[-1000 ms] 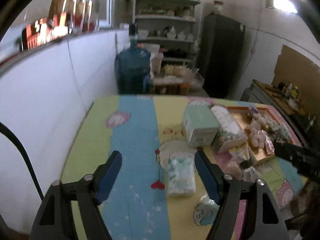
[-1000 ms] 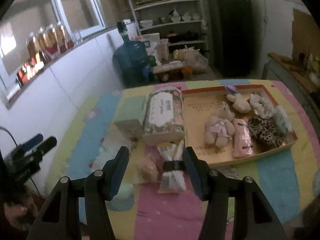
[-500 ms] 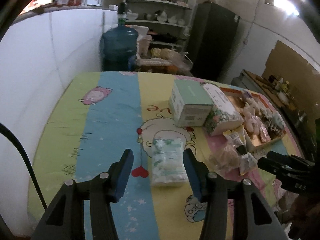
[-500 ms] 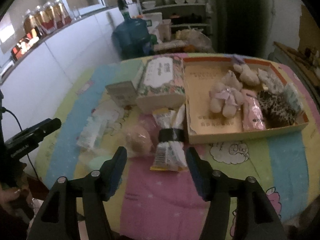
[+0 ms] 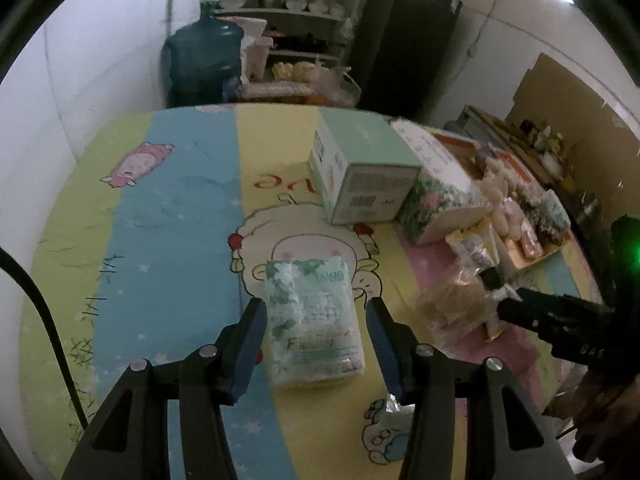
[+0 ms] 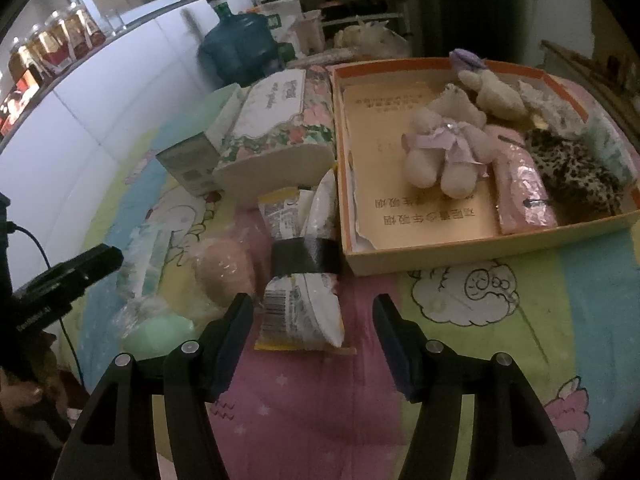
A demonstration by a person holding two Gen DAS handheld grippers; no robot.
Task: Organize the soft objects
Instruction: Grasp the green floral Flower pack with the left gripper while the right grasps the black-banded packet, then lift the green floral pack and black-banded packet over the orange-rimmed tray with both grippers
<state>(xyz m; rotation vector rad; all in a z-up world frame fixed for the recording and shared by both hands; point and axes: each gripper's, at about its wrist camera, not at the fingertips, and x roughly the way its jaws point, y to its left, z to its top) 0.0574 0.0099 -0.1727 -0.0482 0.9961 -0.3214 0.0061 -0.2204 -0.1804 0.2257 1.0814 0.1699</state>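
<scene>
Straddling a tissue pack (image 5: 316,320), left gripper (image 5: 316,334) spread, right gripper (image 6: 313,332) spread around a banded packet (image 6: 302,280), neither touching.

Left hand-held gripper (image 5: 316,326) has dropped toward the table (image 5: 176,216) w/ more downward tilt; jaws narrowed vs a sec ago, now straddling the green-white tissue pack (image 5: 314,320), a thin gap showing on each side, pads not pressing. Right hand-held gripper (image 6: 314,332) also lower & closer; jaws opened slightly wider, black-banded snack bag (image 6: 304,280) now reaching in between the tips, not gripped. Shelves & jars slid up toward the frame edge in both views.
</scene>
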